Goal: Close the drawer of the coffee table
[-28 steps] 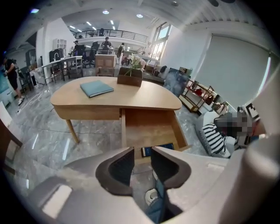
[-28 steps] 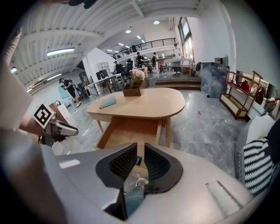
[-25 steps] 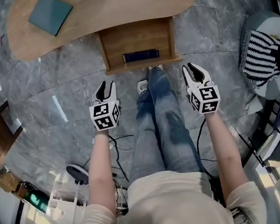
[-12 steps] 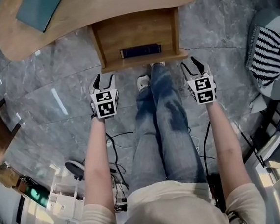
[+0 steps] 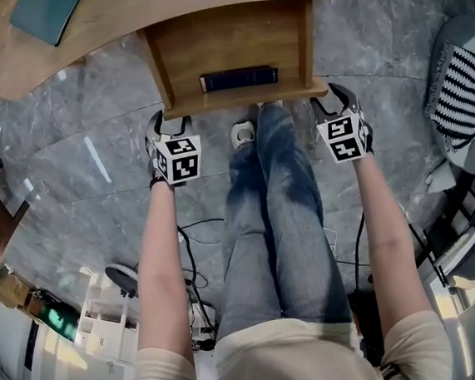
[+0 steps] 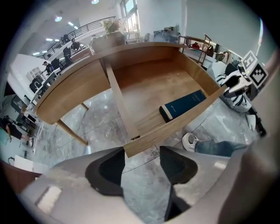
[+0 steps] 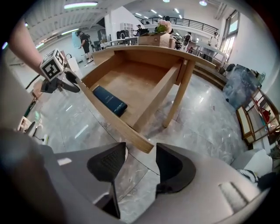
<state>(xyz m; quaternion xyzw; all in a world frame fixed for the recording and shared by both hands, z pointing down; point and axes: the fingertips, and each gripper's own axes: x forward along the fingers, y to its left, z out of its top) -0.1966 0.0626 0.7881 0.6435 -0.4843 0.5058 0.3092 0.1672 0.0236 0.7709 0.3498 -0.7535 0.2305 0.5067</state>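
Observation:
The wooden coffee table (image 5: 161, 8) has its drawer (image 5: 237, 100) pulled out toward me, with a dark blue flat box (image 5: 239, 78) lying inside near the front panel. My left gripper (image 5: 169, 123) points down at the panel's left corner (image 6: 131, 146). Its jaws are opening, and the corner sits just ahead of the gap without touching the pads (image 6: 107, 173). My right gripper (image 5: 334, 105) hangs at the panel's right corner (image 7: 146, 146), jaws likewise opening, pads (image 7: 109, 164) clear of the wood. In both gripper views the blue box (image 6: 181, 105) (image 7: 109, 99) lies inside the drawer.
My legs (image 5: 275, 190) and a white shoe (image 5: 242, 133) are under the drawer front, between the grippers. A teal book (image 5: 41, 16) lies on the table top. A striped cloth (image 5: 462, 92) is at the right, cables (image 5: 193, 231) and a white rack (image 5: 108, 323) behind on the marble floor.
Both grippers have come down and forward to the corners of the drawer's front panel, and their jaws have spread wider. The drawer has not moved.

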